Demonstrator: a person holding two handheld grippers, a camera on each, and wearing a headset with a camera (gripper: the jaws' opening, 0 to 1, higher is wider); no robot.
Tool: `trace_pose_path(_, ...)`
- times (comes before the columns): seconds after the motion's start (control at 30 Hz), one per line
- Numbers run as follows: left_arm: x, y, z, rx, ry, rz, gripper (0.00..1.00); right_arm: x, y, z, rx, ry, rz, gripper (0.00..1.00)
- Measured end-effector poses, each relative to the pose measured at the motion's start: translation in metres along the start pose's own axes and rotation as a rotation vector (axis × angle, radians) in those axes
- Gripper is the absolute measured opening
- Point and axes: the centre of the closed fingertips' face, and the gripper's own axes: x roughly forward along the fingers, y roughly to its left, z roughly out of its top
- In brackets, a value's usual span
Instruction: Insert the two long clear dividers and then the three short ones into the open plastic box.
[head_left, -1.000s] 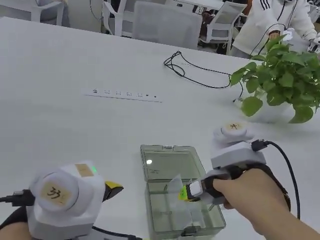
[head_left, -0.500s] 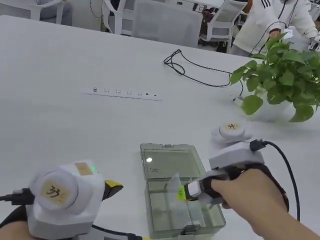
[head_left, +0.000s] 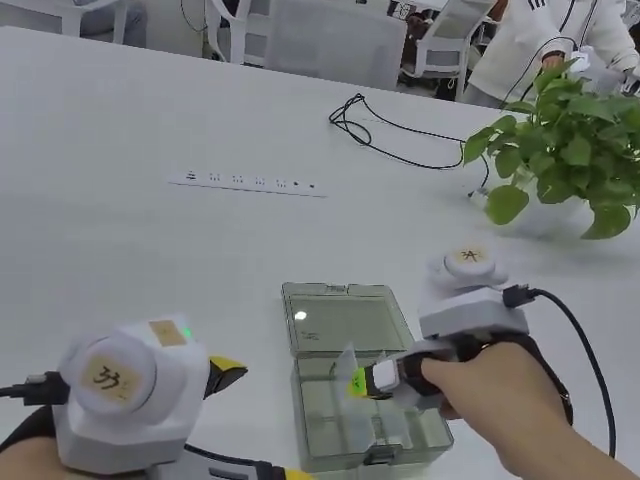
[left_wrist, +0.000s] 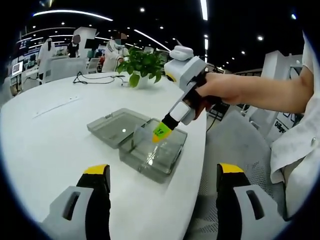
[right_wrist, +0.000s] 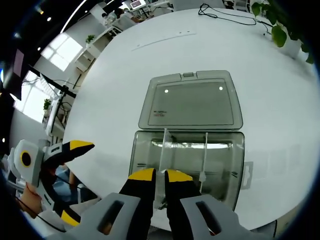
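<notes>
The open clear plastic box (head_left: 330, 440) lies near the table's front edge, its lid (head_left: 340, 322) folded back flat. My right gripper (head_left: 355, 384) is over the box, shut on a long clear divider (right_wrist: 163, 146) that stands lengthwise in the tray (right_wrist: 142, 150). A second long divider (right_wrist: 205, 155) stands in the tray to its right. My left gripper (left_wrist: 162, 170) is open and holds nothing, a little way left of the box (left_wrist: 155, 155). In the left gripper view the right gripper (left_wrist: 161, 132) reaches into the box from the right.
A potted plant (head_left: 565, 150) stands at the back right, with a black cable (head_left: 400, 140) beside it. A white power strip (head_left: 250, 182) lies mid-table. A round white device (head_left: 468, 262) sits behind the right gripper. A person and chairs are at the far side.
My right gripper has edged slightly left with the divider over the box. The left gripper has stayed where it was.
</notes>
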Motion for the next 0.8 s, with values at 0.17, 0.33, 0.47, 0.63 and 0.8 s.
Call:
trace_pose_path(0.17,-0.001,0.002,0.001,0.0,-0.001,0.002,0.89,0.005,0.0,-0.002,-0.001,-0.004,0.009,0.09)
trace_pose_path(0.33,-0.001,0.004,0.0,-0.002,0.003,0.007,0.9,0.009,-0.001,-0.004,-0.009,-0.003,0.016,0.1)
trace_pose_path(0.47,-0.002,0.003,0.0,-0.005,0.004,0.008,0.89,0.013,-0.002,-0.005,-0.018,-0.007,0.024,0.1)
trace_pose_path(0.63,-0.003,0.003,0.001,-0.006,0.005,0.014,0.89,0.015,-0.003,-0.006,-0.022,-0.01,0.035,0.11)
trace_pose_path(0.8,-0.007,0.006,0.005,-0.008,-0.006,0.036,0.89,0.015,-0.004,-0.006,-0.016,-0.016,0.057,0.11)
